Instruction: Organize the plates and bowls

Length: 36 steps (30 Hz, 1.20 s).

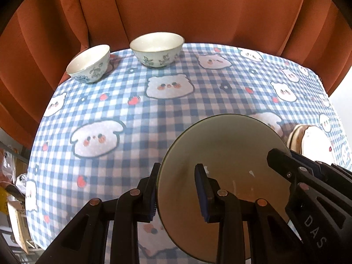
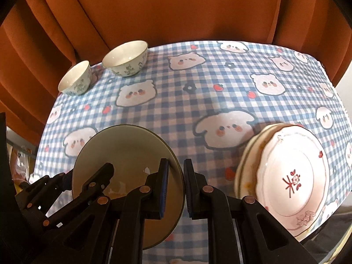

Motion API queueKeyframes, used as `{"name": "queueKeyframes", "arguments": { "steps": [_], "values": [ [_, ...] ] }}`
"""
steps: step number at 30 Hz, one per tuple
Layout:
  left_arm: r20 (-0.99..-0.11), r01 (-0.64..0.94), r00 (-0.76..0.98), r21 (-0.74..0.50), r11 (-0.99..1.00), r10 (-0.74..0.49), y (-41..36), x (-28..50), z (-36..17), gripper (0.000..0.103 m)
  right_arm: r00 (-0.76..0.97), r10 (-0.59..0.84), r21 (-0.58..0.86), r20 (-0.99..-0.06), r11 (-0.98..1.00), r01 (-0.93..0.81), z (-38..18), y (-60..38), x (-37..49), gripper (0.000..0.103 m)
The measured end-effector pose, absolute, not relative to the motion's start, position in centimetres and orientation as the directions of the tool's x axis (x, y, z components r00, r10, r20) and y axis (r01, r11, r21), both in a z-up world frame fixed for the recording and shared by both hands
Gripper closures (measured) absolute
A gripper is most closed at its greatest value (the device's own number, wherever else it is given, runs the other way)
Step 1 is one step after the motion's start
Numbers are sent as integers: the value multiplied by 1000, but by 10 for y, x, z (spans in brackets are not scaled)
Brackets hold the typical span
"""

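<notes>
A grey-green plate is held above the table between both grippers. My left gripper straddles its left rim, one finger on each face. My right gripper straddles its right rim the same way; the plate fills the lower left of the right wrist view. A stack of white plates with red markings lies at the right, also seen in the left wrist view. Two white floral bowls stand at the far left: a small one and a larger one.
The table has a blue checked cloth with cartoon animals. An orange curtain hangs right behind the table's far edge. Clutter lies on the floor at the left.
</notes>
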<state>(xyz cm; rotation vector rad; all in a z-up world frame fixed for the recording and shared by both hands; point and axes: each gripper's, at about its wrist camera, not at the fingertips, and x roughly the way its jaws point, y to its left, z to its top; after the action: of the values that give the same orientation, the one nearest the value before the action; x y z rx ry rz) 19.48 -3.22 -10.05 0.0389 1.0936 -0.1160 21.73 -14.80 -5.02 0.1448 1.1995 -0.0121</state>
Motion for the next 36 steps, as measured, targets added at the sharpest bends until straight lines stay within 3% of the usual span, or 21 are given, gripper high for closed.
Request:
{"name": "queueKeyframes", "arguments": {
  "steps": [20,29,31,33,36],
  "values": [
    [-913,-11,408,-14,1000,-8,-59,173,-130,74,313,125,125,-942,992,-20,-80,-178,201,86],
    [-916,-48,399,31,998,48,-63,163,-131,66,306,142,135,-941,990,-44,-83,-179,197,85],
    [-914,-49,397,70,996,84,-65,161,-131,61,271,138,133,-952,990,-39,-88,-180,197,85],
    [-910,-55,399,98,994,112,-64,159,-128,43,231,160,160,-960,987,-16,-92,-183,197,85],
    [-895,-69,440,55,996,80,-57,154,-119,36,219,184,191,-958,981,12,-95,-190,194,84]
  ]
}}
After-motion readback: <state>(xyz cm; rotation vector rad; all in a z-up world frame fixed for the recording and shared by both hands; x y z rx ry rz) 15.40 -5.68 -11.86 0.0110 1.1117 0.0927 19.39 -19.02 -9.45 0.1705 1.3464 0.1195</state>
